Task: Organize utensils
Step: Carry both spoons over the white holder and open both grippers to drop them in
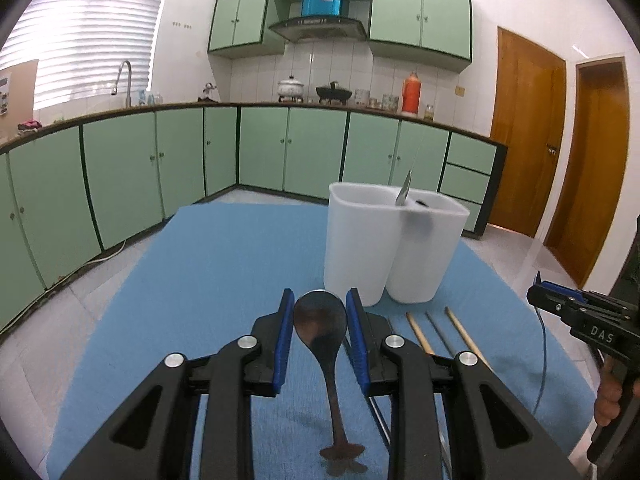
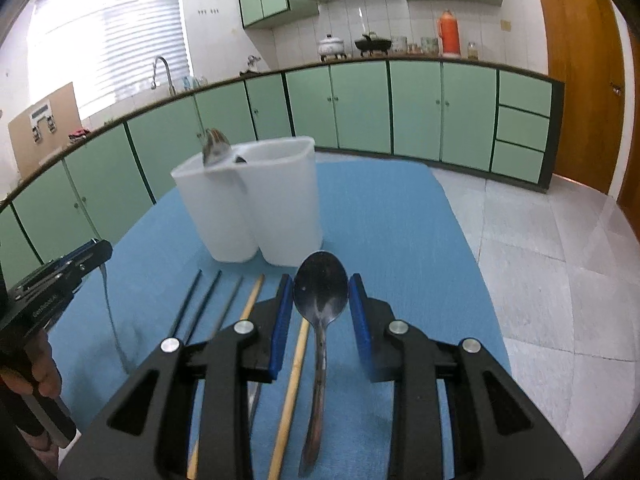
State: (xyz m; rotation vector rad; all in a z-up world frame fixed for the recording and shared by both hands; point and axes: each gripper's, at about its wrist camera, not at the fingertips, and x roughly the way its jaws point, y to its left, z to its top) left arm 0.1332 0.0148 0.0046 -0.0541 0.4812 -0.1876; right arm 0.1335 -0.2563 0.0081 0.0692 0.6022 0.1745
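A white two-compartment utensil holder point(image 1: 394, 244) point(image 2: 256, 208) stands on the blue mat, with one metal utensil point(image 1: 404, 190) point(image 2: 215, 148) sticking out of it. My left gripper point(image 1: 320, 300) is open, its blue pads either side of a metal spoon point(image 1: 322, 332) lying on the mat. My right gripper point(image 2: 321, 286) is open around a second spoon point(image 2: 320, 300) lying on the mat. Wooden chopsticks point(image 1: 420, 334) point(image 2: 294, 364) and dark chopsticks point(image 1: 438, 330) point(image 2: 200, 304) lie in a row between the two spoons. Each gripper shows at the other view's edge point(image 1: 576, 312) point(image 2: 56, 276).
The blue mat point(image 1: 216, 264) point(image 2: 400, 216) covers the table, with tiled floor point(image 2: 560, 264) beyond its edges. Green kitchen cabinets point(image 1: 264, 148) and a counter with pots and a red thermos point(image 1: 411, 94) run along the far walls. Wooden doors point(image 1: 524, 128) stand at right.
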